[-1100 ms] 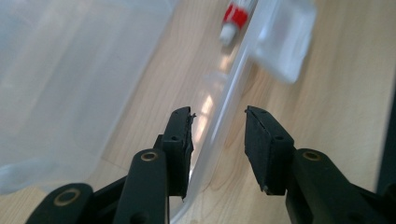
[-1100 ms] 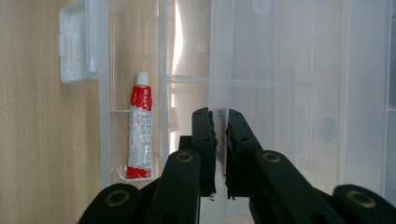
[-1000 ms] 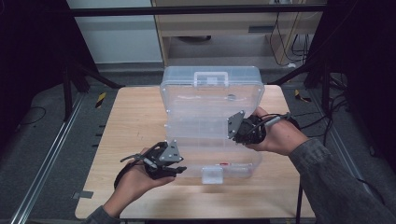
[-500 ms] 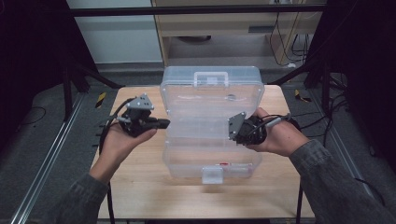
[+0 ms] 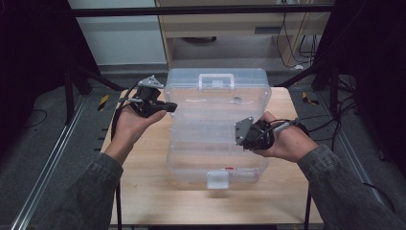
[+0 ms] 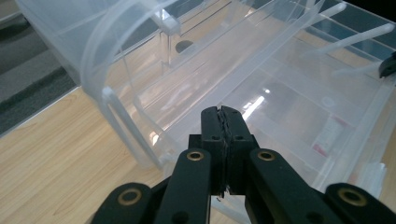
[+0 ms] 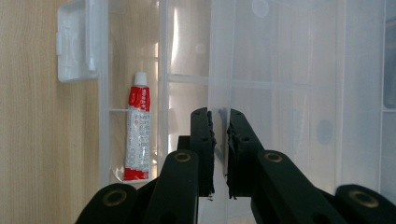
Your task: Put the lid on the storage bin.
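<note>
A large clear plastic organiser box (image 5: 210, 143) lies on the wooden table (image 5: 143, 163), with its handle (image 5: 217, 80) at the far end and its white latch (image 5: 218, 179) at the near end. Its clear lid (image 6: 93, 42) is raised off the base. My right gripper (image 5: 238, 138) is over the box's right part, and its jaws (image 7: 219, 116) are closed on a thin clear lid edge. A red and white tube (image 7: 137, 135) lies in a compartment near the latch (image 7: 77, 42). My left gripper (image 5: 170, 106) is shut and empty, at the box's far left corner (image 6: 220, 116).
A wooden cabinet (image 5: 230, 28) stands behind the table. Black frame posts (image 5: 72, 81) rise at both sides. Cables (image 5: 325, 120) trail off the table's right edge. Bare wood (image 6: 51, 154) shows to the left of the box.
My left hand has travelled from the box's near left side up to its far left corner, the gripper staying shut. The right hand has kept its hold in place.
</note>
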The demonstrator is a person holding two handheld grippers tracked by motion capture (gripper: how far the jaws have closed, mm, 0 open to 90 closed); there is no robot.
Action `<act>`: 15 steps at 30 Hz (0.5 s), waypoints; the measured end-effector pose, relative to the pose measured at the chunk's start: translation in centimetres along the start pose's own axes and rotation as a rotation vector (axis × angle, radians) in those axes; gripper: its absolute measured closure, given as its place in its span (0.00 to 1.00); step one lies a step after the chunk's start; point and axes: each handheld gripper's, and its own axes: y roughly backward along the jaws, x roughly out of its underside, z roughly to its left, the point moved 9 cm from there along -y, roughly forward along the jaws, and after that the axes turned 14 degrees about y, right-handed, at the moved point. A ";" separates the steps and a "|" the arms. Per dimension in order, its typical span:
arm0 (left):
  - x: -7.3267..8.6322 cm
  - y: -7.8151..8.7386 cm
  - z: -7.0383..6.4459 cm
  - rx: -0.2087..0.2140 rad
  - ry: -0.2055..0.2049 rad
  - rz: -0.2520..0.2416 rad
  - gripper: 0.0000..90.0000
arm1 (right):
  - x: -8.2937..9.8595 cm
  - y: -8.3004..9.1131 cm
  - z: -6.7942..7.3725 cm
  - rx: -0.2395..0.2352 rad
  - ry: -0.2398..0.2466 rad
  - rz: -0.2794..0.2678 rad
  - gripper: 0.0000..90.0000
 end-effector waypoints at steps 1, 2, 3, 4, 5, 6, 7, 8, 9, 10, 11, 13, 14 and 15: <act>0.0 0.0 0.1 0.000 0.003 -0.002 0.99 | 0.0 0.0 0.1 -0.002 0.000 -0.002 0.92; 0.0 -0.1 0.1 0.003 0.010 -0.002 0.99 | 0.0 0.0 0.1 -0.003 0.000 -0.002 0.92; 0.0 -0.1 0.2 0.003 0.012 -0.002 0.99 | -0.1 0.0 0.2 -0.002 0.001 -0.003 0.92; 0.0 -0.1 0.3 -0.001 0.012 -0.002 0.99 | -0.1 -0.1 0.2 -0.002 0.003 -0.003 0.92; 0.0 -0.1 0.4 -0.003 0.015 -0.004 0.99 | -0.1 -0.1 0.2 -0.001 0.006 -0.005 0.92; 0.0 -0.1 0.4 -0.003 0.020 -0.005 0.99 | 0.0 -0.1 0.2 0.001 0.004 -0.006 0.92; 0.0 0.0 0.5 -0.005 0.024 -0.007 0.99 | 0.0 -0.1 0.2 0.001 0.004 -0.007 0.92; 0.1 0.0 0.6 -0.005 0.027 -0.008 0.99 | 0.0 0.0 0.3 0.001 0.003 -0.007 0.92; 0.1 0.0 0.6 -0.006 0.028 -0.007 0.99 | 0.0 -0.1 0.3 0.002 0.003 -0.008 0.92; 0.2 0.0 0.7 -0.009 0.034 -0.011 0.99 | 0.0 -0.1 0.3 0.003 0.003 -0.007 0.92; 0.2 0.0 0.8 -0.006 0.035 -0.012 0.99 | 0.0 -0.1 0.4 -0.002 0.006 -0.006 0.92; 0.2 0.1 0.8 -0.004 0.040 -0.017 0.99 | -0.1 -0.1 0.4 -0.002 0.003 -0.006 0.92; 0.2 0.1 0.7 -0.001 0.043 -0.019 0.99 | -0.1 -0.1 0.5 -0.003 0.004 -0.005 0.92; 0.3 0.1 0.7 0.000 0.044 -0.020 0.99 | -0.1 -0.1 0.5 -0.002 0.007 -0.006 0.92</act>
